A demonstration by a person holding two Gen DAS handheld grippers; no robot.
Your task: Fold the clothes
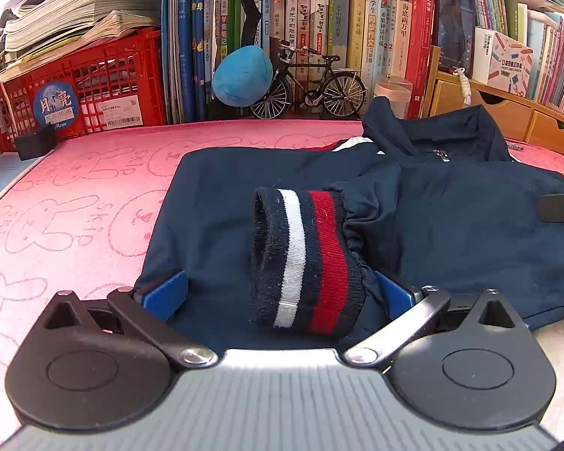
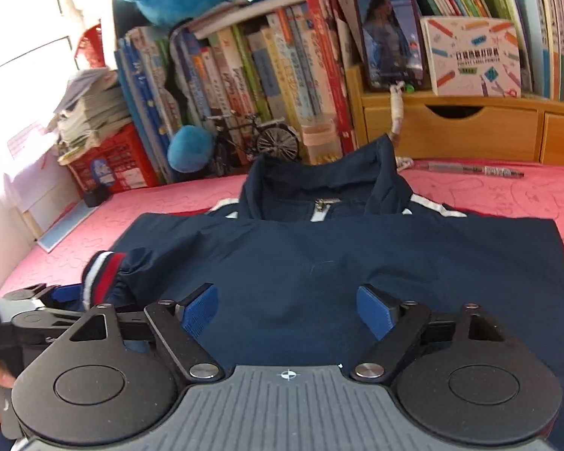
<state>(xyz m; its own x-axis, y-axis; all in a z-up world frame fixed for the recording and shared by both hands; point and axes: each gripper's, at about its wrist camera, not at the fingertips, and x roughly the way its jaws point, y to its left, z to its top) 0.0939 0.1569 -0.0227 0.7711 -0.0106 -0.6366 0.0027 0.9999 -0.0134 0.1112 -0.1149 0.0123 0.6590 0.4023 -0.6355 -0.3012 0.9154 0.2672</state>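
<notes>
Jacket [image 2: 319, 263] flat on pink mat [image 1: 75, 195] on tabletop, collar toward books. Sleeve folded across front, striped cuff [image 1: 304, 259] on top. Left gripper [image 1: 282, 293] fingers spread wide astride cuff, gripping nothing. Right gripper [image 2: 287, 310] fingers partly apart, empty. Judgement: bottom-up fold outstanding.

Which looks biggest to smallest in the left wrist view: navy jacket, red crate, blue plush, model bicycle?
1. navy jacket
2. red crate
3. model bicycle
4. blue plush

The jacket lies nearest the camera, so its lead is partly nearness.
</notes>
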